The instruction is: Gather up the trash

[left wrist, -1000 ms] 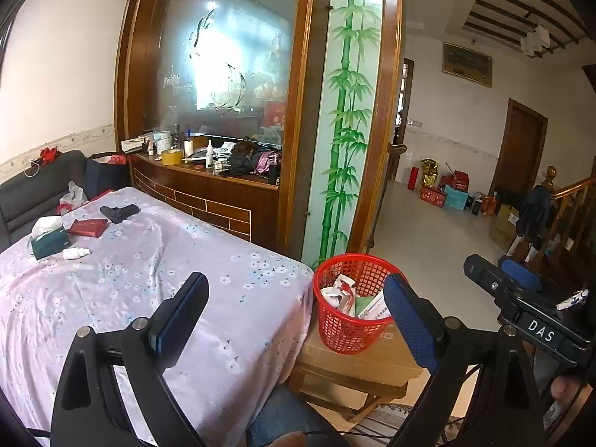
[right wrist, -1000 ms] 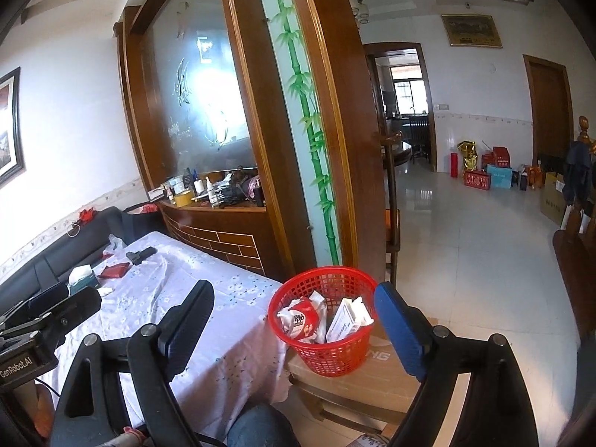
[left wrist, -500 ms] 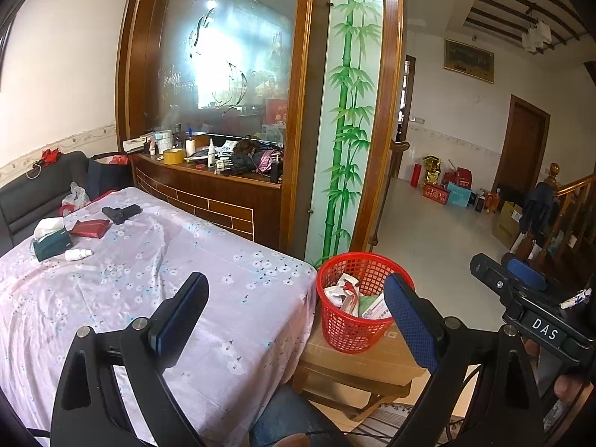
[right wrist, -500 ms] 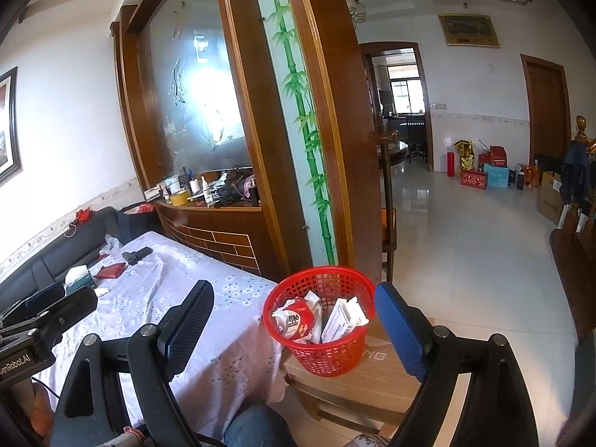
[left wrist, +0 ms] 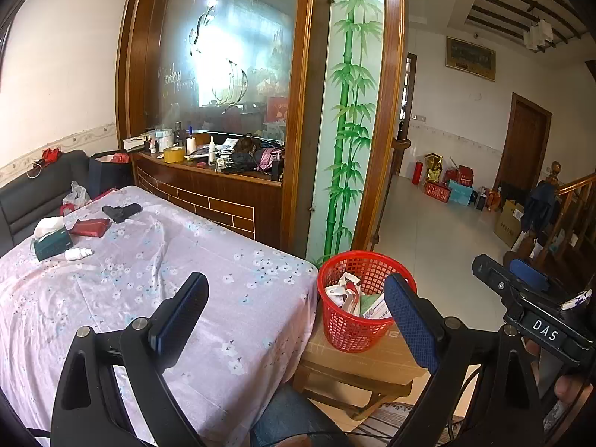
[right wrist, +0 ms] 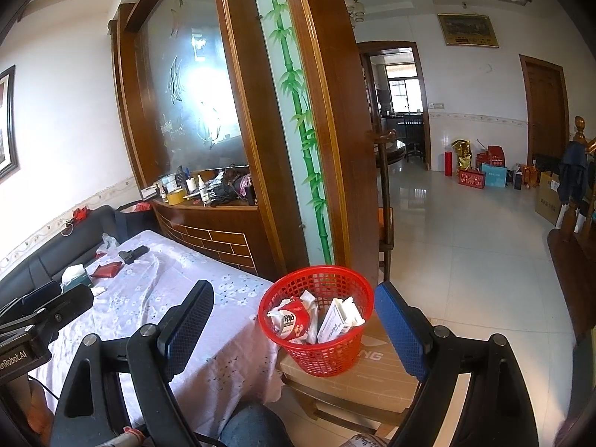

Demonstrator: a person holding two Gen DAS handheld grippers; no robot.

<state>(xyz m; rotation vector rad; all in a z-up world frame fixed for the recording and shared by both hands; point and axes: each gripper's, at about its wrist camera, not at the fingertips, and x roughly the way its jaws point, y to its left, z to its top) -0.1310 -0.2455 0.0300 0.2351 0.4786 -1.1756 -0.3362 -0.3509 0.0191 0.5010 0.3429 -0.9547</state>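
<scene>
Red plastic mesh basket (right wrist: pixel 316 320), round, tapered, on flat cardboard box (right wrist: pixel 357 368) beside cloth-draped surface (left wrist: pixel 149 279); crumpled wrappers and cartons (right wrist: pixel 313 320) inside. Left gripper (left wrist: pixel 294 309) and right gripper (right wrist: pixel 294 314): jaws apart, empty.

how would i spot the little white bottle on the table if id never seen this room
Start at the table under the floral pink cloth and look to its far end near the black sofa. The white bottle lies on its side just in front of the dark green tissue box; it is the only small white thing there.
</scene>
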